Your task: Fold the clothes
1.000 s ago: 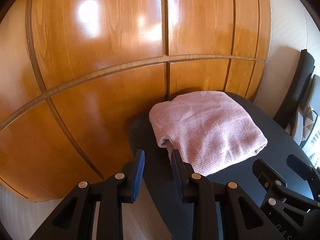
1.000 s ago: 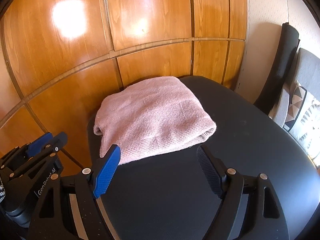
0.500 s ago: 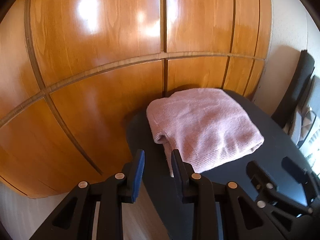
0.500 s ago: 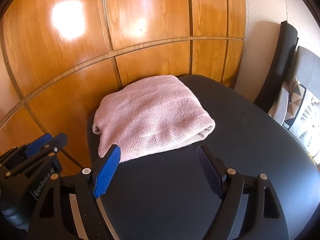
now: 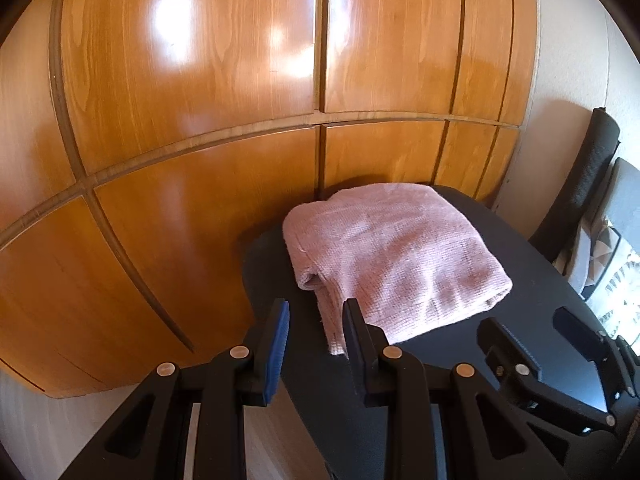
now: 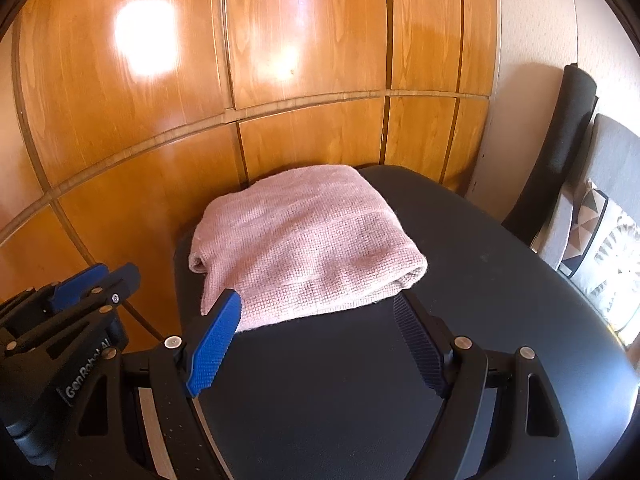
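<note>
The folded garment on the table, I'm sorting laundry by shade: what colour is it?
Pale pink, in a waffle-like knit. The folded garment shows best in the right wrist view.

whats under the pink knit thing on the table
The folded pink knit garment lies on the black oval table, its far edge near the wooden wardrobe doors. Whether anything lies beneath or inside its folds is covered.

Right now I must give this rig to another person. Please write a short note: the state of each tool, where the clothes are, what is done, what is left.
Left tool: open, narrow gap, empty, just short of the near left corner of the pink knit garment.
Right tool: wide open, empty, at the garment's near edge.
Garment: folded into a thick bundle at the far end of the black table, beside the wooden cabinet.
Done: folding appears finished.
Left: perhaps only tidying; no other clothes visible.
</note>
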